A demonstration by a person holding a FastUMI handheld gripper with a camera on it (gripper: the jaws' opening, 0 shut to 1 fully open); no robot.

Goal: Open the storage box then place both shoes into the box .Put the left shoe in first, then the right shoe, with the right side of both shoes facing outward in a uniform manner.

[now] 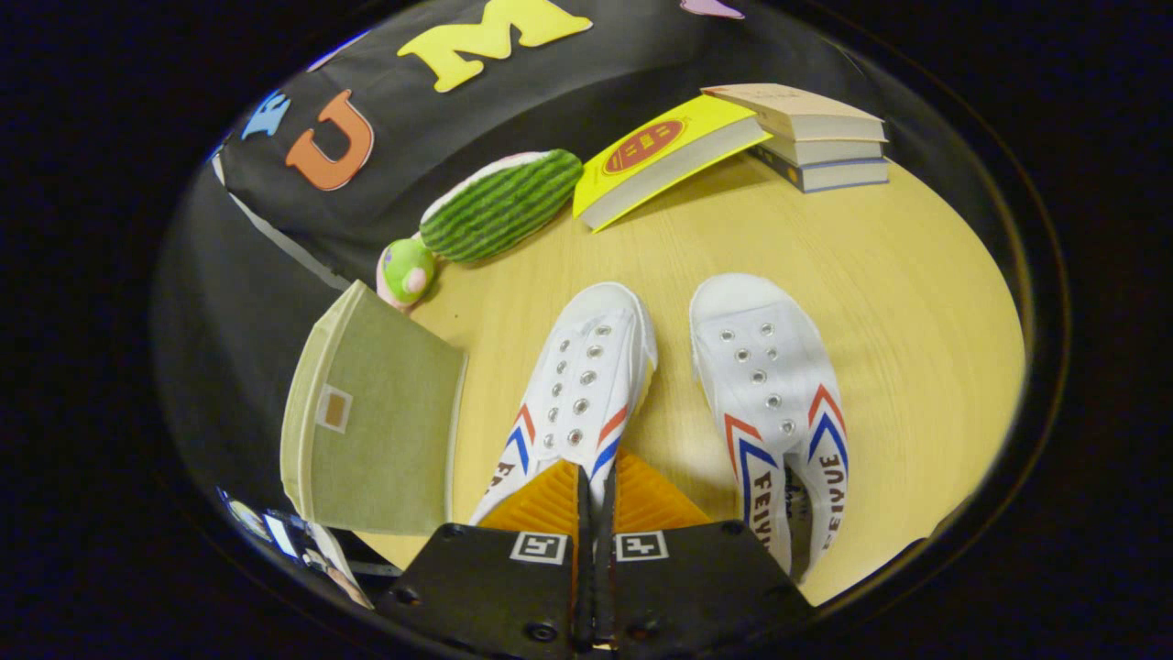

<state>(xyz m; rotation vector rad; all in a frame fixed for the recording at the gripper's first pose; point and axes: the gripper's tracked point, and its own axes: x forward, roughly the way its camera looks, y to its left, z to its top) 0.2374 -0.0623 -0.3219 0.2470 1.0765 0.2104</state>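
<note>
1. Gripper (pixel 596 477): fingers pressed together, nothing between them, tips over the heel end of the left shoe (pixel 582 385).
2. Right shoe (pixel 774 394): beside it on the wooden table (pixel 916 321), toes pointing away.
3. Storage box (pixel 376 412): olive fabric, lid closed, just left of the shoes.
4. Beyond: watermelon plush (pixel 499 203), yellow book (pixel 664 156), stacked books (pixel 816 137).

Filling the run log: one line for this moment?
tongs shut, empty, above left shoe | right shoe beside it | storage box closed | table
</note>
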